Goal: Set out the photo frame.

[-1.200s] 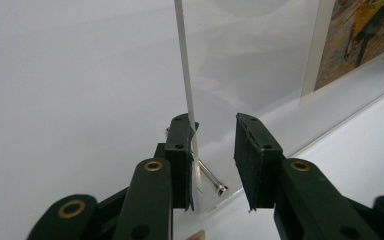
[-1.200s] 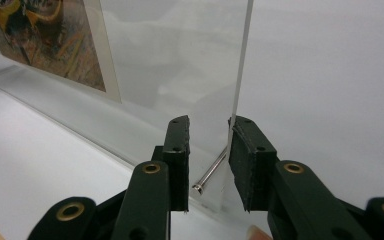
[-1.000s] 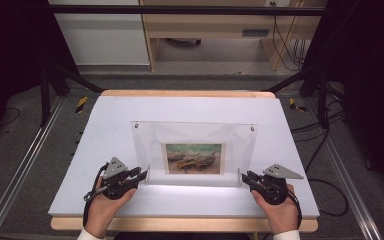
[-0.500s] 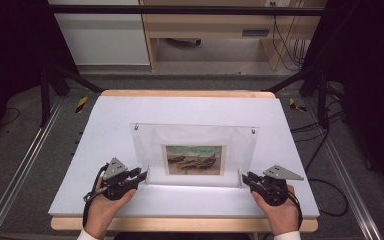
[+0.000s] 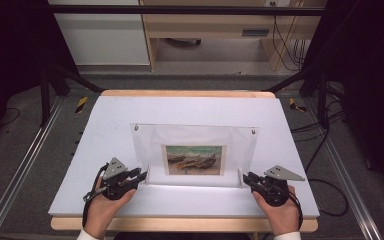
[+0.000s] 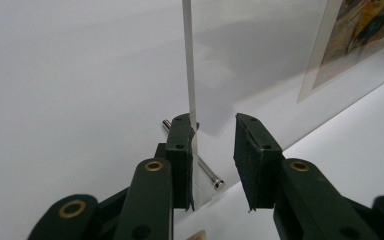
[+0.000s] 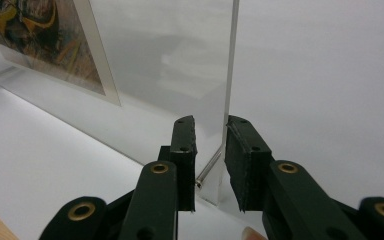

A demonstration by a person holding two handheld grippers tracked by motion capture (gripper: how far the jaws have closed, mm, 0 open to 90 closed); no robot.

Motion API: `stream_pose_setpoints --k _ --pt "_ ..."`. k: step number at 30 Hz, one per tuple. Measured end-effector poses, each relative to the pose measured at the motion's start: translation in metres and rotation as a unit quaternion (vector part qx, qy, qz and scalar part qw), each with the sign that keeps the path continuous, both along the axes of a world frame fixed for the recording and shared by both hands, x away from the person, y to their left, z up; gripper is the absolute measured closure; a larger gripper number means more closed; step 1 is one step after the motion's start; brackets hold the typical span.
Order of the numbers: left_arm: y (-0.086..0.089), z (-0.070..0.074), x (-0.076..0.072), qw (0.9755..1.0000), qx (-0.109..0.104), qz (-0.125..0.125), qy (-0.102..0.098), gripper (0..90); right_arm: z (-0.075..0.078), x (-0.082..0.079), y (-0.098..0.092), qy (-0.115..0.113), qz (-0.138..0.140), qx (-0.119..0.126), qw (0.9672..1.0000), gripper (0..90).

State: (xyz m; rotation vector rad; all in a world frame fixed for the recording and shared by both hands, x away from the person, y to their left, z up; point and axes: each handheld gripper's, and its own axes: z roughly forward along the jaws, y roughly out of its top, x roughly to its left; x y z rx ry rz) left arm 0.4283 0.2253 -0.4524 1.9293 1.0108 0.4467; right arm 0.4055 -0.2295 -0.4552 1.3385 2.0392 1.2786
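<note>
Jaws of the left gripper (image 6: 212, 150) are set astride the left edge of the clear acrylic frame (image 5: 195, 145), one pad touching the pane and the other standing off it, so no grasp is made yet. Those of the right gripper (image 7: 210, 150) are likewise placed about the right edge, with slivers of gap on both sides; they are unclenched. The frame stands upright near the front of the white table (image 5: 190, 107), a small boat picture (image 5: 194, 160) held inside it and metal standoff pins (image 6: 207, 175) seen at its lower corners. A tip or a skid is judged possible if one side is clamped before the other, since the pane is thin and smooth. A pad could also catch on a pin. Ample bare surface is left behind the frame and to both sides; the front edge lies close to the hands.
</note>
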Motion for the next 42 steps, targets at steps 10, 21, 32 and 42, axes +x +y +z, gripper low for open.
stream_pose_setpoints --k 10,21,32,42 --pt "-0.002 -0.001 0.0 1.0 0.0 -0.002 0.0 63.4 -0.001 0.0 0.002 -0.011 0.005 -0.001 0.9999 69.0" --pt "-0.004 -0.003 0.001 0.9998 -0.01 -0.015 -0.013 41.3 -0.002 0.002 0.007 -0.009 0.013 0.009 0.9998 46.4" --pt "-0.007 -0.004 0.002 0.9995 -0.011 -0.028 -0.013 26.1 -0.003 0.005 0.011 -0.026 0.014 0.0 0.9996 24.0" --pt "-0.009 -0.004 0.003 0.9993 -0.008 -0.035 -0.012 15.7 -0.003 0.005 0.011 -0.036 -0.005 -0.014 0.9992 10.9"
